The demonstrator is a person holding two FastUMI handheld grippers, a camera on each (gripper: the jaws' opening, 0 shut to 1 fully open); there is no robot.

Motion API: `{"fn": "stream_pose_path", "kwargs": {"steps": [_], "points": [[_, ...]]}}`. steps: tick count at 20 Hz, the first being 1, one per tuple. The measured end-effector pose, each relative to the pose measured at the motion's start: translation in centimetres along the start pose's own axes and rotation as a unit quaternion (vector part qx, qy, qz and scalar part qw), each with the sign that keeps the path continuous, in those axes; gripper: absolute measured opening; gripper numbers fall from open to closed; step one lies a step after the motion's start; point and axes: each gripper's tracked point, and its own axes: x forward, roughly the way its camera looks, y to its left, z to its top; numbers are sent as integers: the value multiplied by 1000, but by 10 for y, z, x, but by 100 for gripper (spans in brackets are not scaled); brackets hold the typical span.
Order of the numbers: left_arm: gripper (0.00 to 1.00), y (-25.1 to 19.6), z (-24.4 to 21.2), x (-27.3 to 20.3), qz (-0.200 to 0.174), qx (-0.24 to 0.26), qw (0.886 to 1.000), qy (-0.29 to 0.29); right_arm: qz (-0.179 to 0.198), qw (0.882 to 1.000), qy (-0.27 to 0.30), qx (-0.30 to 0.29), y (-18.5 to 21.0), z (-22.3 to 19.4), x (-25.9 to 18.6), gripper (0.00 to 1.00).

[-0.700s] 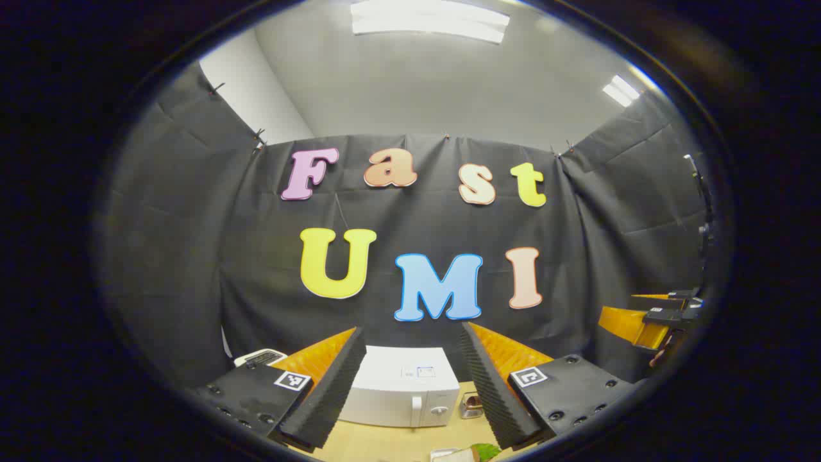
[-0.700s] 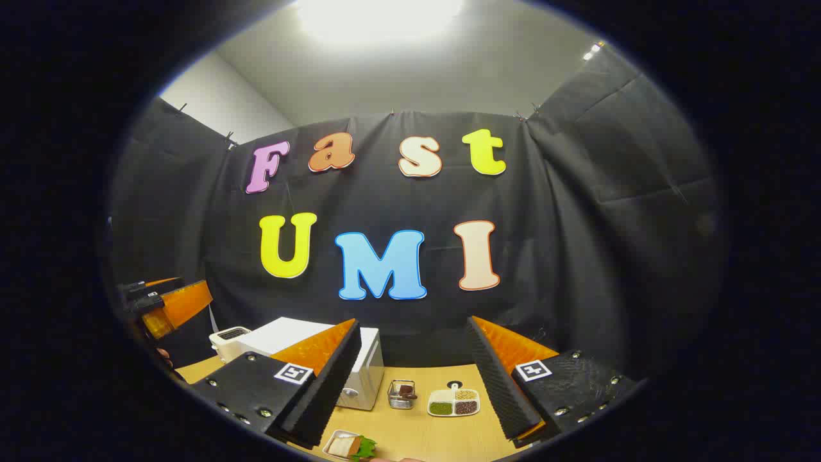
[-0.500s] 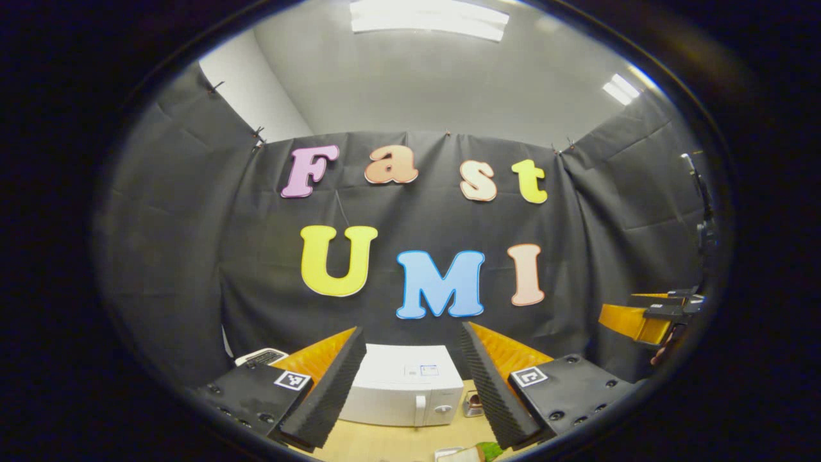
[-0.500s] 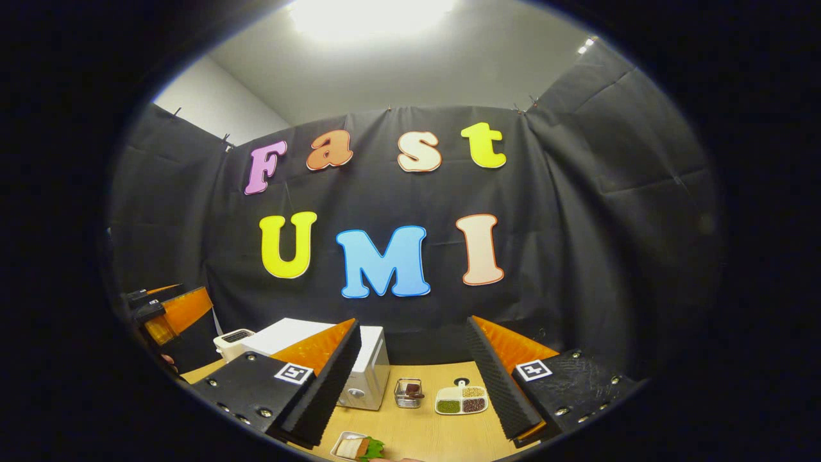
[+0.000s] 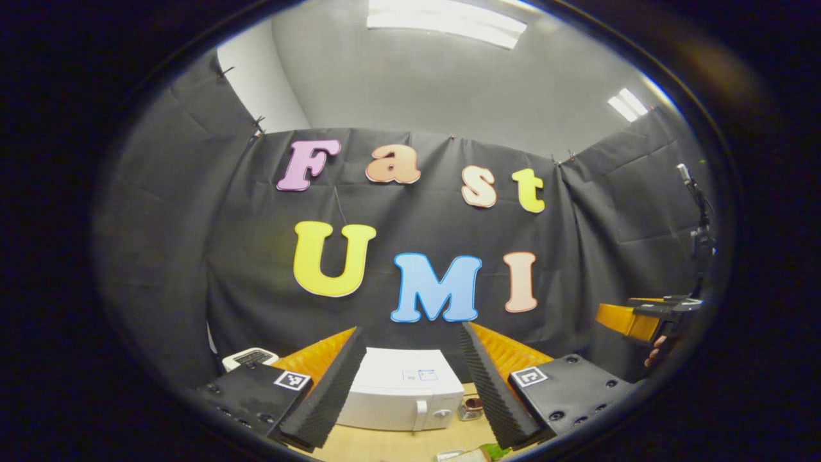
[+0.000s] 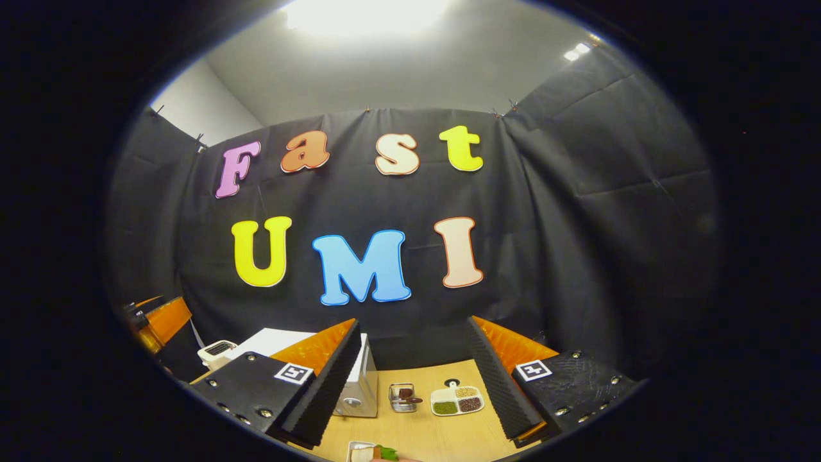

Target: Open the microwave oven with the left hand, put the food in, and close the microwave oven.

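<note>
Now, microwave oven (image 5: 403,391): boxy, white, seen door shut on the wooden desk (image 6: 442,427).
Left hand-held gripper (image 5: 410,385): held agape, ridged pads, nothing gripped.
Right hand-held gripper (image 6: 414,382): likewise spread, empty.
Food (image 6: 373,453): cut off at the lower edge.

1 microwave oven (image 5: 401,391); 1 toaster (image 6: 216,351); 1 divided dish (image 6: 457,401); 1 wire basket (image 6: 401,396).

We see a pale wooden counter (image 6: 442,430) carrying a white toaster (image 6: 216,351) at its far left, near the black cloth wall (image 6: 577,244). Toward the middle stands a small wire basket (image 6: 401,397), and just beside it lies a white divided dish (image 6: 456,402) with green, tan and dark fillings. Bright ceiling lights (image 5: 446,18) glare overhead.
</note>
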Motion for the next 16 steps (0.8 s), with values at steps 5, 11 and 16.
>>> {"fn": "stream_pose_path", "kwargs": {"steps": [5, 11, 16], "points": [[98, 2, -17, 5, -24, -8, 1000, 7, -18, 1000, 2, -11, 4, -6, -8, 99], [97, -10, -63, 15, -43, -14, 999, 19, -25, 999, 5, -22, 1, -22, -14, 99], [98, -16, -142, 35, -31, -20, 998, 53, 2, 998, 24, -51, 2, -43, -6, 95]]}}
